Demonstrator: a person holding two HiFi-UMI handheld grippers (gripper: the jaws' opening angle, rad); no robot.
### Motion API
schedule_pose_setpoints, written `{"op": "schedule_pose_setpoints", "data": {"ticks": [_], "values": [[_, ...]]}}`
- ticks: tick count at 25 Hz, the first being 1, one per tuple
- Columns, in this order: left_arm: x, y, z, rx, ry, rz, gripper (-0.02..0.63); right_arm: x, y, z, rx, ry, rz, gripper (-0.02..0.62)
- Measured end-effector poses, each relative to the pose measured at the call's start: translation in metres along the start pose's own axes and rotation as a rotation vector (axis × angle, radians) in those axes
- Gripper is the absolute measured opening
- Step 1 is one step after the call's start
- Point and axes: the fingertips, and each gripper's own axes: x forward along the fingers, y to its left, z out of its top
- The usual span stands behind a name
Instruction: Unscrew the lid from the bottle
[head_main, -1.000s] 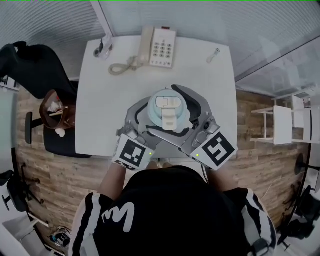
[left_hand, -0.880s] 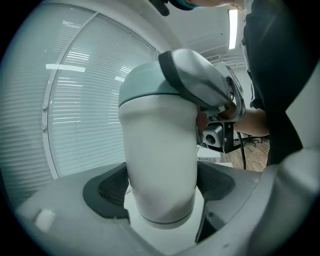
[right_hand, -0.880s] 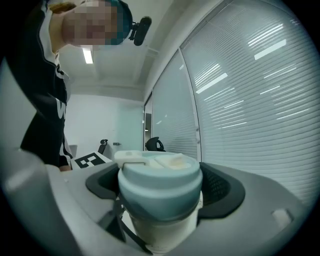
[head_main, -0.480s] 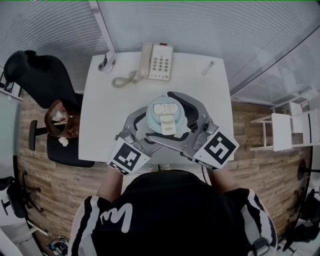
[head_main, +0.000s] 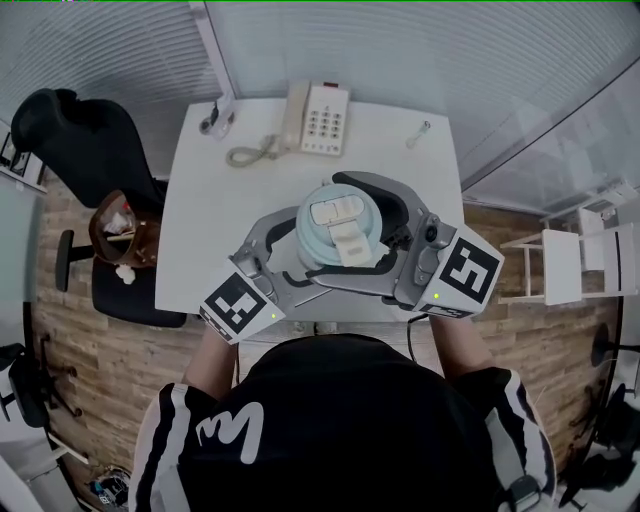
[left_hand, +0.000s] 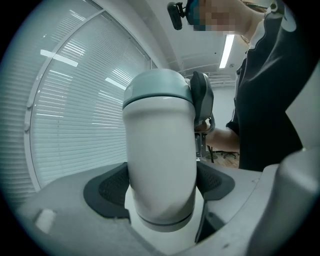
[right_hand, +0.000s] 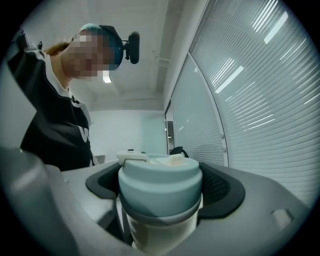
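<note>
1. Nearest, at the bottom of the head view: a black top (head_main: 330, 420) with white-striped sleeves, both forearms reaching forward to the grippers.
2. Just beyond, over the near edge of the tabletop (head_main: 200, 220): the left gripper (left_hand: 161, 184), pinching the bottle (left_hand: 160, 145) by its white body. Dark pads (left_hand: 107, 189) pressed to either side, low down (jaws spread wide, the body being broad).
3. Alongside, from the right: the right gripper (right_hand: 161, 190), clamped higher up on the lid (right_hand: 159, 172), its pads hugging the pale blue-green rim from both sides.
4. Between the two: the bottle upright, carried by both grippers, lid seated on the body. On top of the lid, a white flip cap (head_main: 335, 208) with a short strap trailing toward the person.
5. Past the bottle: bare white tabletop up to the far edge.
6. At the middle of the far edge: a cream phone (head_main: 315, 118), handset on its left side, coiled cord (head_main: 245, 155) looping out toward the left.
7. At the far left corner: a small pale object (head_main: 212, 122) (too small to name). Near the far right corner: a slim small item (head_main: 422, 132), likewise unclear.
8. Off the left edge, on the wooden floor: a black chair (head_main: 70, 130) and a brown bag (head_main: 120, 235) just beside the table.
9. Farthest: walls of slatted blinds (head_main: 420, 50) behind the table.
</note>
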Motion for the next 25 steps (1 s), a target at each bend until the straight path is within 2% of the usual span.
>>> {"op": "schedule_pose_setpoints", "data": {"ticks": [5, 12, 16, 22, 25], "values": [[-0.006, -0.006, 0.012, -0.008, -0.006, -0.076, 0.41, 0.001, 0.009, 0.01, 0.004, 0.001, 0.153, 0.454], [-0.007, -0.011, 0.022, -0.026, -0.025, -0.139, 0.407, 0.002, 0.018, 0.021, 0.009, -0.021, 0.318, 0.462], [-0.006, -0.011, 0.026, -0.009, 0.001, -0.141, 0.408, 0.003, 0.019, 0.029, 0.011, -0.058, 0.305, 0.463], [-0.002, 0.002, 0.018, 0.05, 0.038, -0.039, 0.42, 0.022, 0.024, 0.027, -0.045, -0.021, 0.246, 0.462], [-0.004, 0.007, 0.021, 0.09, 0.043, 0.027, 0.436, 0.025, 0.016, 0.028, -0.021, -0.053, 0.187, 0.46]]}}
